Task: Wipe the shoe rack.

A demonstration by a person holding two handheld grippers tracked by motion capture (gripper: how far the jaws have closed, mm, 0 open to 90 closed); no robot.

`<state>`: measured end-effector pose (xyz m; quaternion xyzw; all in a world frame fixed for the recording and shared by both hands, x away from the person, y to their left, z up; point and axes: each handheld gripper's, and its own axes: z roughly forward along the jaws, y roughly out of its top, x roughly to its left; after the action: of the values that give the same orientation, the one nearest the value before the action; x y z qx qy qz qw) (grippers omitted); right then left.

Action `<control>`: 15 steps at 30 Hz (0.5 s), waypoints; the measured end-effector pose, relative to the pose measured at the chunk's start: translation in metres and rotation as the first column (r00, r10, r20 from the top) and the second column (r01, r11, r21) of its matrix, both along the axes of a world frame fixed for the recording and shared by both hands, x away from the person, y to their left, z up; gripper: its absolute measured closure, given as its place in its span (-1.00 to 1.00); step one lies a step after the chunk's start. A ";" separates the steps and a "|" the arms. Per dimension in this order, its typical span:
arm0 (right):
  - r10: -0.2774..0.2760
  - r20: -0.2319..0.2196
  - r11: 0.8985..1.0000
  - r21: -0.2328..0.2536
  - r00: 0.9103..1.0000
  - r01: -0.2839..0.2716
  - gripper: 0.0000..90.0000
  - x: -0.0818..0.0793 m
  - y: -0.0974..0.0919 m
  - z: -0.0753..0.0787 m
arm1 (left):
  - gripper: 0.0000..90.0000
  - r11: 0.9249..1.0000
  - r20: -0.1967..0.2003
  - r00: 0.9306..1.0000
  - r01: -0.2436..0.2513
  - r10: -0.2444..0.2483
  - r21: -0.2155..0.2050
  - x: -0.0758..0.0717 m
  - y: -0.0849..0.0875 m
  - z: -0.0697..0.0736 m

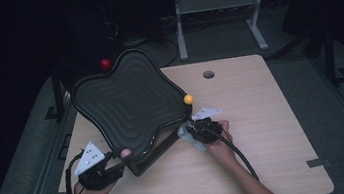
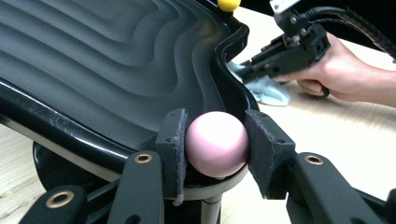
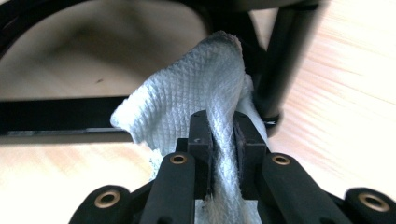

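left claw (image 2: 217,149): pads clamped on the pink ball (image 2: 217,143) at the near corner of the black tray (image 1: 125,103), which sits tilted on its stand on the table (image 1: 265,130)
right claw (image 3: 223,140): pinched tight on the white cloth (image 3: 196,93), tucked under the tray's right edge
tip: keep the ball grip steady so the tray doesn't rock
wipe: I'd drag the cloth slowly along the underside and frame, with light pressure
watch: the yellow ball (image 1: 188,99) on the rim, easy to bump

Dim lab: lone test table (image 1: 265,130)
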<state>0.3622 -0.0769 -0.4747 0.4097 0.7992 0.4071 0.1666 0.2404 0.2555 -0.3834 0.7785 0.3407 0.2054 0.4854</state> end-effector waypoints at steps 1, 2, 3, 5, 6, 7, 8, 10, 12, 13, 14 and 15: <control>-0.003 -0.004 1.000 0.009 1.000 0.003 0.78 0.000 -0.001 0.000 | 0.33 1.000 0.003 1.000 -0.002 0.002 0.001 0.000 0.001 0.000; -0.009 -0.009 1.000 0.015 1.000 0.009 0.78 0.000 -0.004 0.000 | 0.33 1.000 0.002 1.000 -0.006 0.006 -0.001 0.000 0.002 0.000; -0.011 -0.011 1.000 0.020 1.000 0.012 0.79 0.000 -0.008 0.000 | 0.33 1.000 0.002 1.000 -0.009 0.009 -0.001 0.000 0.003 0.000; -0.012 -0.017 1.000 0.024 1.000 0.012 0.79 -0.003 -0.014 0.000 | 0.33 1.000 0.001 1.000 -0.012 0.012 -0.003 0.001 0.004 0.000; -0.013 -0.015 1.000 0.019 1.000 0.013 0.79 -0.005 -0.017 0.001 | 0.33 1.000 0.001 1.000 -0.017 0.017 -0.002 0.001 0.005 0.000; -0.019 -0.016 1.000 0.015 1.000 0.020 0.79 -0.008 -0.021 0.001 | 0.33 1.000 0.002 1.000 -0.019 0.019 0.000 0.001 0.005 0.000; -0.024 -0.019 1.000 0.017 1.000 0.024 0.79 -0.008 -0.024 0.001 | 0.33 1.000 0.004 1.000 -0.020 0.020 0.001 0.001 0.006 0.000; -0.042 -0.027 0.999 0.025 0.999 0.042 0.79 -0.009 -0.033 0.001 | 0.33 1.000 0.006 1.000 -0.030 0.030 0.003 0.002 0.008 0.000; -0.058 -0.032 0.998 0.031 0.998 0.059 0.79 -0.008 -0.039 0.003 | 0.33 0.999 0.007 0.999 -0.040 0.040 0.000 0.002 0.010 0.000; -0.062 -0.024 0.998 0.032 0.998 0.063 0.79 -0.007 -0.041 0.005 | 0.33 0.999 0.006 0.999 -0.044 0.044 0.000 0.002 0.011 0.001; -0.071 -0.018 0.997 0.038 0.997 0.071 0.79 -0.006 -0.042 0.009 | 0.33 0.999 0.006 0.999 -0.050 0.050 -0.001 0.002 0.013 0.000; -0.075 -0.011 0.996 0.047 0.997 0.075 0.79 -0.004 -0.043 0.013 | 0.33 0.998 0.008 0.998 -0.057 0.057 -0.004 0.002 0.014 0.000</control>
<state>0.3581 -0.1196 -0.4615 0.4451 0.7741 0.4174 0.1687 0.2426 0.2696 -0.3830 0.7668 0.3612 0.2217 0.4821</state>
